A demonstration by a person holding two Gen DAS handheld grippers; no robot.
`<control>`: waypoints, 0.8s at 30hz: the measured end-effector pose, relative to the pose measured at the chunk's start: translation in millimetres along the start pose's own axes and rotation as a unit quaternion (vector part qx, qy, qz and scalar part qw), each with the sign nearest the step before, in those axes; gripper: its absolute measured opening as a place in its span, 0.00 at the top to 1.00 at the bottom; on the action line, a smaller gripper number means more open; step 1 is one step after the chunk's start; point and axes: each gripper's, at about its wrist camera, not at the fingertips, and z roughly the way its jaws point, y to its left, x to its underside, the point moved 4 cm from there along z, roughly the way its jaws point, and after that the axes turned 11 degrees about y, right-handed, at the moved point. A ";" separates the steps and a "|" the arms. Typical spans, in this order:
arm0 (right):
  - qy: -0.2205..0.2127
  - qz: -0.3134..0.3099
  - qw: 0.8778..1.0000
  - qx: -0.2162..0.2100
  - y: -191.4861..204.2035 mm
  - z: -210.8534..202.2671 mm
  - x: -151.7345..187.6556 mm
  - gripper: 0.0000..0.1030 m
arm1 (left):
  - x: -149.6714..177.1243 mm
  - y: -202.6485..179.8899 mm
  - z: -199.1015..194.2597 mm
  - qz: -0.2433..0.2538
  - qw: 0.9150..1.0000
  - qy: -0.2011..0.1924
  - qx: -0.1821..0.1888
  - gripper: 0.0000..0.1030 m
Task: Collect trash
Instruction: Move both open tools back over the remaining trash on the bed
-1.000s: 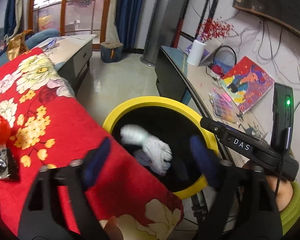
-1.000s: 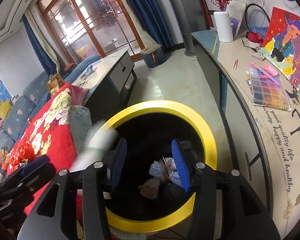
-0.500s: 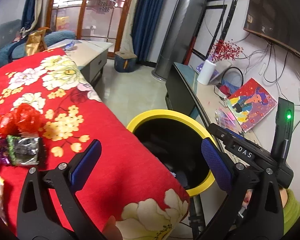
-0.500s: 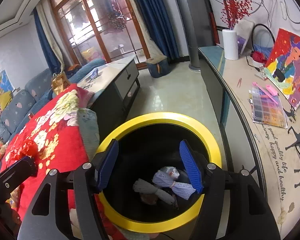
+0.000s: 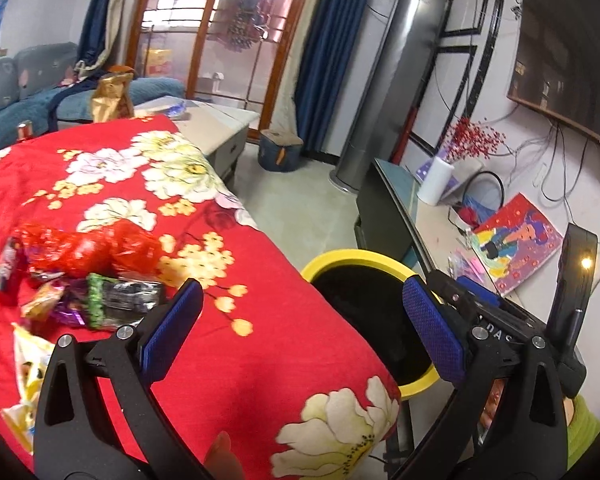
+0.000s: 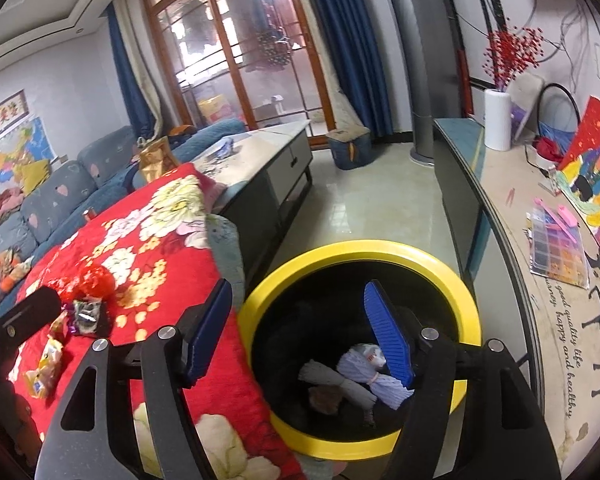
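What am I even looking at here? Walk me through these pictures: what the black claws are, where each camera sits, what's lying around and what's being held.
There is no robot. A person holds a two-finger claw tool in each hand, and a small wide-angle camera on each tool looks forward along its fingers.

The left camera shows the left gripper over a red flowered blanket, with the yellow-rimmed trash bin beside it. Snack wrappers and a crumpled red bag lie on the blanket.

The right camera shows the right gripper above the bin. Inside lie crumpled white papers.

Both grippers are open and hold nothing; their jaws have just been opening. A side counter carries a painting and a white vase.
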 end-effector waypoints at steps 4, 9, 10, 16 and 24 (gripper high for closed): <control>-0.001 -0.013 1.000 -0.008 12.9 -2.6 1.1 0.36 | 0.8 10.4 -8.4 -0.011 1.000 -0.009 -0.007 0.11; -0.001 -0.033 0.999 -0.020 31.8 -5.2 2.3 0.36 | 2.4 25.8 -18.5 -0.025 0.999 -0.020 -0.020 0.11; 0.000 -0.037 0.999 -0.023 35.6 -5.3 2.3 0.36 | 2.7 30.1 -21.4 -0.030 0.999 -0.023 -0.023 0.11; 0.004 -0.062 0.997 -0.037 60.6 -5.6 4.8 0.35 | 3.3 51.0 -34.0 -0.050 0.997 -0.033 -0.040 0.11; 0.010 -0.094 0.994 -0.052 90.7 -7.0 11.0 0.35 | 5.7 77.0 -49.1 -0.073 0.994 -0.046 -0.059 0.11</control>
